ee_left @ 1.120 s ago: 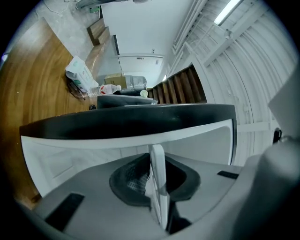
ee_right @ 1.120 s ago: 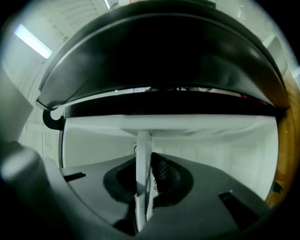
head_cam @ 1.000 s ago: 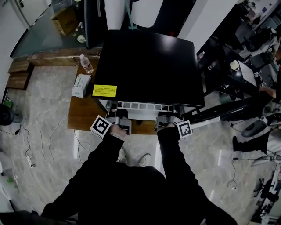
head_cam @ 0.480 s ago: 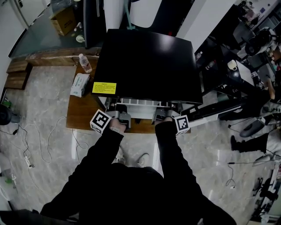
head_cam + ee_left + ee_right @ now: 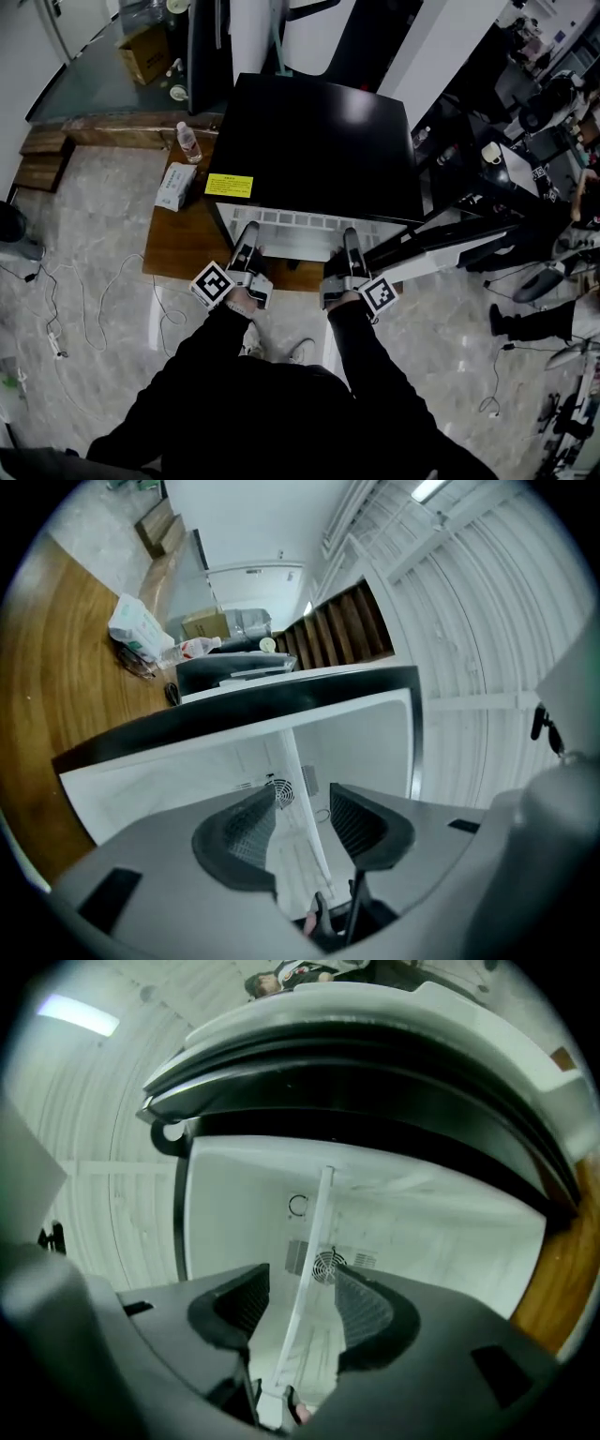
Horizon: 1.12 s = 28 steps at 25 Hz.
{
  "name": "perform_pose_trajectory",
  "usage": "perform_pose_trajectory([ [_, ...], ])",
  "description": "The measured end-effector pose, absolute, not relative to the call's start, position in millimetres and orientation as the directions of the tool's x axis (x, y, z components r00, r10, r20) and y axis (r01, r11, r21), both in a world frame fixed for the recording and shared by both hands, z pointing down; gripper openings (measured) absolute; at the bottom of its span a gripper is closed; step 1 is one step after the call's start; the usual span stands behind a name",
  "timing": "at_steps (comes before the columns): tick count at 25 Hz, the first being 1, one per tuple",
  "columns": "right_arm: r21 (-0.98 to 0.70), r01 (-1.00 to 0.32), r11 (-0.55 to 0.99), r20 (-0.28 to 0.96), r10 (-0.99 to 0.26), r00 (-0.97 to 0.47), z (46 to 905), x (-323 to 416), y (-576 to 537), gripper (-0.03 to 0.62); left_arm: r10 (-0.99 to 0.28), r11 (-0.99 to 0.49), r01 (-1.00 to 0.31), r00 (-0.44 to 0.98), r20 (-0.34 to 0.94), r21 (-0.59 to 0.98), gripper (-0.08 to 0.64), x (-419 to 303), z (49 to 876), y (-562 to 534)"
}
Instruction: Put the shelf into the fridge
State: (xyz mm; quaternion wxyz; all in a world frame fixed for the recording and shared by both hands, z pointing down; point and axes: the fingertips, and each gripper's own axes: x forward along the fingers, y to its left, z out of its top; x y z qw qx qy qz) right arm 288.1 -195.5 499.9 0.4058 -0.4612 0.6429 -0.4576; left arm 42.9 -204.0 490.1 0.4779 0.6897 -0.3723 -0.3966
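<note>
The jaws of the left gripper point(image 5: 302, 808) and the right gripper point(image 5: 300, 1286) have just been opening and are now held fairly wide, with the pads clear of the shelf point(image 5: 317, 1232). Its thin front edge is seen between each pair, running on ahead into the white cavity of the fridge point(image 5: 319, 141). The shelf is judged light, stiff, smooth and probably brittle. If reseating is needed, it is best gripped on that front rim, one gripper toward each end, and kept level.

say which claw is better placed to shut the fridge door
Right, likely: the open fridge door stands beside the right claw, farther from the left claw. Both just opened, shelf between their jaws.
</note>
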Motion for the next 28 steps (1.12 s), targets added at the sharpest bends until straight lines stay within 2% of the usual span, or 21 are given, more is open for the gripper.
perform_pose_trajectory([
  [2,-0.938,-0.295,0.182,-0.080,-0.942,-0.327,496.2,276.2,-171.3,0.210,-0.880,-0.257,-0.227,0.457,-0.131,0.939,0.172,42.5,495.9,-178.1],
  [4,-0.883,-0.394,0.256,-0.074,-0.903,-0.422,480.4,263.9,-149.7,0.187,-0.846,-0.325,-0.352,0.523,-0.103,0.878,0.172,44.2,487.9,-154.4],
  [7,-0.712,-0.563,0.419,-0.032,-0.821,-0.571,448.8,244.3,-115.6,0.139,-0.771,-0.503,-0.508,0.630,-0.097,0.699,0.172,58.7,452.1,-118.8],
  [8,-0.629,-0.609,0.483,-0.018,-0.792,-0.610,437.0,237.7,-104.4,0.105,-0.747,-0.555,-0.547,0.659,-0.086,0.627,0.172,64.0,440.2,-106.9],
  [10,-0.474,-0.654,0.590,-0.007,-0.745,-0.667,414.3,225.6,-84.7,0.055,-0.704,-0.644,-0.601,0.708,-0.060,0.473,0.172,75.0,418.9,-84.9],
  [13,-0.356,-0.644,0.677,-0.007,-0.691,-0.722,393.3,212.3,-63.2,0.038,-0.657,-0.724,-0.629,0.754,-0.007,0.284,0.172,93.2,397.4,-57.2],
  [17,-0.262,-0.620,0.739,0.003,-0.642,-0.767,386.6,199.9,-38.1,0.006,-0.645,-0.749,-0.635,0.764,0.015,0.188,0.155,107.5,385.7,-32.0],
  [19,-0.233,-0.602,0.764,0.017,-0.615,-0.788,389.6,195.0,-28.0,0.005,-0.645,-0.749,-0.640,0.764,0.033,0.172,0.029,113.0,386.2,-24.2],
  [20,-0.214,-0.598,0.773,0.019,-0.608,-0.793,390.3,193.4,-24.6,0.005,-0.643,-0.749,-0.639,0.765,0.042,0.176,0.006,116.2,387.2,-21.8],
  [24,-0.123,-0.609,0.784,-0.007,-0.614,-0.789,381.4,190.8,-17.8,0.005,-0.634,-0.753,-0.634,0.771,0.064,0.179,0.005,125.2,393.0,-16.1],
  [28,-0.142,-0.610,0.780,-0.019,-0.618,-0.786,375.3,192.6,-17.1,0.005,-0.636,-0.751,-0.636,0.769,0.065,0.179,0.005,129.7,390.2,-12.4],
])
